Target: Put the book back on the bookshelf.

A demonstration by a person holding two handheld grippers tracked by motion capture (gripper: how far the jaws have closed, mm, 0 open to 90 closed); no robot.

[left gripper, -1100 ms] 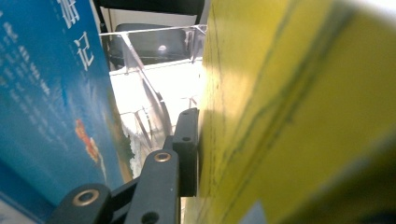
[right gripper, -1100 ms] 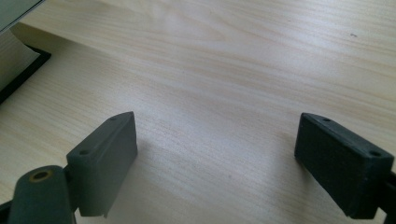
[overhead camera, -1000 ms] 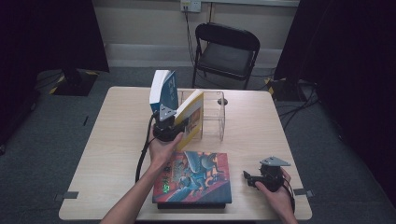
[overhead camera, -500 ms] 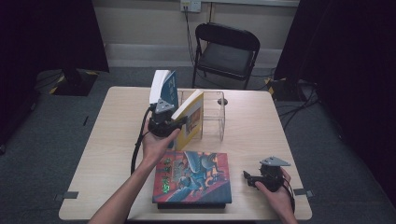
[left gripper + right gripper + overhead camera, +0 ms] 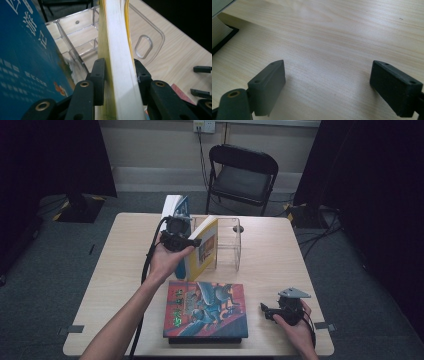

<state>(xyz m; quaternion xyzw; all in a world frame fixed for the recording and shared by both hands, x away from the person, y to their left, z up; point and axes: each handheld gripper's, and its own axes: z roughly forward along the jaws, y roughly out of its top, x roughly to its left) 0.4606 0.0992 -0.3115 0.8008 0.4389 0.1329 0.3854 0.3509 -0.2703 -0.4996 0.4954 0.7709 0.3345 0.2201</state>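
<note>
While the left tongs (image 5: 117,75) are clamping the yellow book (image 5: 117,50) to steer it into the rack (image 5: 231,245), the right tongs (image 5: 329,85) are idling agape on the desk (image 5: 337,37).

Curtained recording studio: black drapes (image 5: 60,155), lone table (image 5: 115,265)

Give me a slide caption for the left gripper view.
Left gripper shut on a yellow-covered book, blue book beside it, clear acrylic rack behind.

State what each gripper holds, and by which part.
The left gripper clamps the yellow-covered book across its page edge and covers. The right gripper is open and holds nothing.
</note>
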